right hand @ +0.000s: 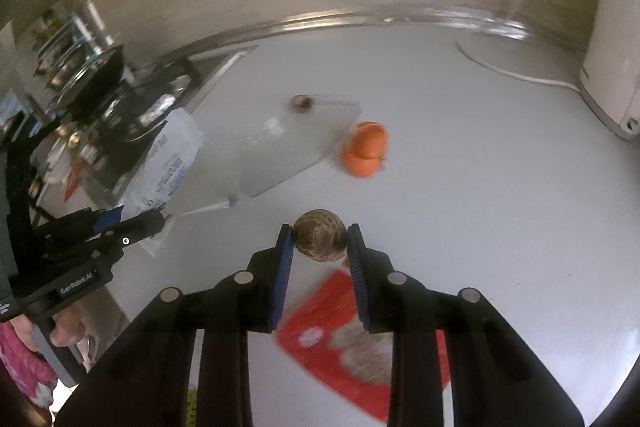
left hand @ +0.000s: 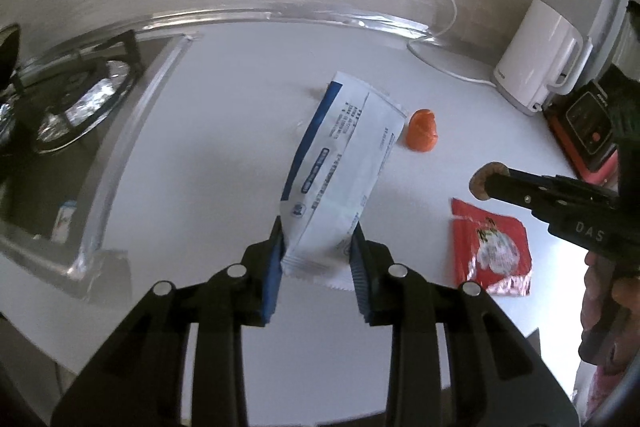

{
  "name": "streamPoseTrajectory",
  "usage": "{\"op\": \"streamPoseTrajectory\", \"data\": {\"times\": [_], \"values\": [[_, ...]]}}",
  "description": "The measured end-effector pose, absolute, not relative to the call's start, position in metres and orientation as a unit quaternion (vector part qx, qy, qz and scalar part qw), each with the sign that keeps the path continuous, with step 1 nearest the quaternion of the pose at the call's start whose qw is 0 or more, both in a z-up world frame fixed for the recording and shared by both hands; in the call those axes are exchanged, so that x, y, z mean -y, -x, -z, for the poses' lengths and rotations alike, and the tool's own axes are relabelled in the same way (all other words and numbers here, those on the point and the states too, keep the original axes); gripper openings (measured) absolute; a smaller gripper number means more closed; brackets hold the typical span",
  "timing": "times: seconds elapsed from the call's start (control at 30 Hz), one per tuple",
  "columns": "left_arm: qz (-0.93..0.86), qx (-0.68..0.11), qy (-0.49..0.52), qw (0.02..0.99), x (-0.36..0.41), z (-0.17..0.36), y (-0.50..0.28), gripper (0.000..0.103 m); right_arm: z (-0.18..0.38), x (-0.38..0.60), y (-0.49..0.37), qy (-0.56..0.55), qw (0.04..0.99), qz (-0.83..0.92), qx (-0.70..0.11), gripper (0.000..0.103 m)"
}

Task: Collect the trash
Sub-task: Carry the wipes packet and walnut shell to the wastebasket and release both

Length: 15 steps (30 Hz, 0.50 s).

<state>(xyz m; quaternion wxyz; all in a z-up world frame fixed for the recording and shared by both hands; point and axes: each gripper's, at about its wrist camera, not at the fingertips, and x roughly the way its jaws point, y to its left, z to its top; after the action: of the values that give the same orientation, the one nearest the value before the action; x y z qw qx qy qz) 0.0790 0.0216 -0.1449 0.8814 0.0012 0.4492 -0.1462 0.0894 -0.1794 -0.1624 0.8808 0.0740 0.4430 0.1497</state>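
White worktop [left hand: 224, 131]. White wrapper [left hand: 340, 163] with blue edge stripe and dark print. Beside it, orange peel [left hand: 422, 129]; nearer, red foil packet [left hand: 490, 247]. Brown mottled ball [right hand: 319, 235]. Black tongs, blue pads [left hand: 272, 275].

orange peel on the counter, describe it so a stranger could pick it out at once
Start at the white electric kettle at the back right of the white countertop, and move toward the middle of the counter. The orange peel lies there, short of the red snack wrapper. It alone is a curled, plain orange lump; the wrapper is flat, printed and foil-edged.
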Motion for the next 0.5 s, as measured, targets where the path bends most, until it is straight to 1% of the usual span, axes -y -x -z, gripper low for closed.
{"op": "streamPoseTrajectory", "data": {"times": [0.27,0.5], "values": [[0.113,-0.451,0.008,0.885,-0.067,0.135,-0.018,0.030,0.146,0.119,-0.050,-0.044,0.867,-0.217,-0.446,0.028],[0.069,-0.471,0.017,0.879,-0.116,0.147,0.051,0.030,0.150,0.059,-0.010,-0.011,0.842,-0.276,-0.463,0.028]]}}
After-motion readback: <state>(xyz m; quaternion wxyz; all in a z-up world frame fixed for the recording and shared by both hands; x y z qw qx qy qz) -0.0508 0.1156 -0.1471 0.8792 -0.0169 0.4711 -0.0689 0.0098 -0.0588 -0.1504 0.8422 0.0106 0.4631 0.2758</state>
